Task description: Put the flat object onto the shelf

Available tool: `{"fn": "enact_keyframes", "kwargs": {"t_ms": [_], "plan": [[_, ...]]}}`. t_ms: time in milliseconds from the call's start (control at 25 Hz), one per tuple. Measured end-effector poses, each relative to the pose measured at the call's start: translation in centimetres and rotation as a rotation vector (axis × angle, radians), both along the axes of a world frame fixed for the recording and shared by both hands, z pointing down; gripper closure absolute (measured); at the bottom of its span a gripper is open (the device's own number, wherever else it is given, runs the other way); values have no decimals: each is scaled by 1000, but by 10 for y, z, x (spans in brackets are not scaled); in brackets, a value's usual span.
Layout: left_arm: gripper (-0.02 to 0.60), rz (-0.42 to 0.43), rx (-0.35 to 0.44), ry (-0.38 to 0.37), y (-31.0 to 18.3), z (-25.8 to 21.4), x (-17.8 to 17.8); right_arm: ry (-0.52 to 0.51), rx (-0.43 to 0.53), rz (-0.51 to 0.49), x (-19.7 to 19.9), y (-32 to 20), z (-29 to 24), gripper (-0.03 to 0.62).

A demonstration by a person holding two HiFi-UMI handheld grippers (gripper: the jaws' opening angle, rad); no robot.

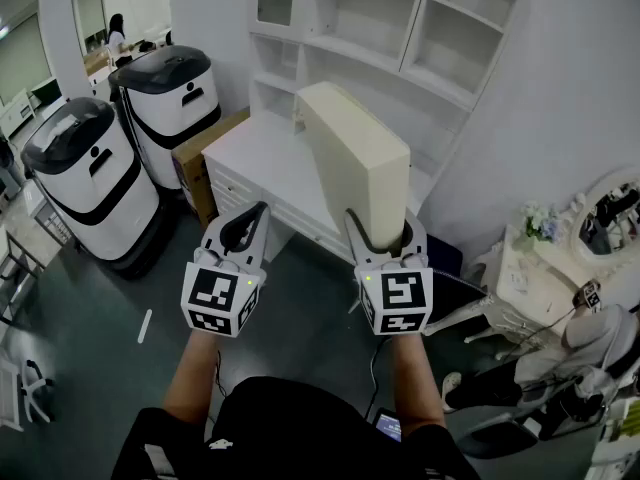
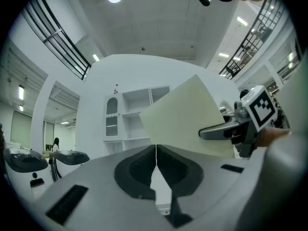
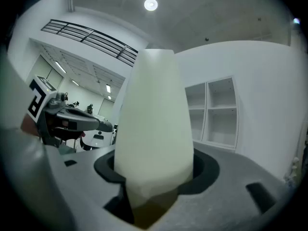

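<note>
Far left: two white-and-black wheeled machines [image 1: 88,180] standing on the floor, a brown cardboard box [image 1: 199,164] beside them. Left gripper [image 1: 256,214] held low, jaws pressed together, nothing between them. Cream flat rectangular panel [image 1: 356,156] stands upright and tilted in the air above the white desk top [image 1: 258,154], its lower end clamped in the right gripper [image 1: 385,232]. White open shelf unit [image 1: 416,23] behind, apart from the panel.
</note>
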State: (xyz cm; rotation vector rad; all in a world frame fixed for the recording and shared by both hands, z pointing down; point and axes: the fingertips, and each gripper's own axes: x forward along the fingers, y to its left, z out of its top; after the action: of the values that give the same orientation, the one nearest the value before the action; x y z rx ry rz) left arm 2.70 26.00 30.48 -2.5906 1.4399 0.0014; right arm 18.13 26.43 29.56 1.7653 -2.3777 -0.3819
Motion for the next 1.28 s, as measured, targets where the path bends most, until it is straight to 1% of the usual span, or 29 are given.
{"fn": "enact_keyframes", "kwargs": {"t_ms": [160, 400, 680, 1280], "plan": [[574, -2, 3, -5, 1, 3, 2, 0, 6, 1, 2, 1, 1, 336], [574, -9, 0, -8, 4, 7, 3, -67, 23, -26, 4, 6, -2, 336], [574, -12, 2, -5, 11, 7, 7, -92, 31, -35, 8, 11, -2, 341], [574, -25, -15, 21, 13, 13, 13, -84, 17, -65, 11, 11, 4, 347]]}}
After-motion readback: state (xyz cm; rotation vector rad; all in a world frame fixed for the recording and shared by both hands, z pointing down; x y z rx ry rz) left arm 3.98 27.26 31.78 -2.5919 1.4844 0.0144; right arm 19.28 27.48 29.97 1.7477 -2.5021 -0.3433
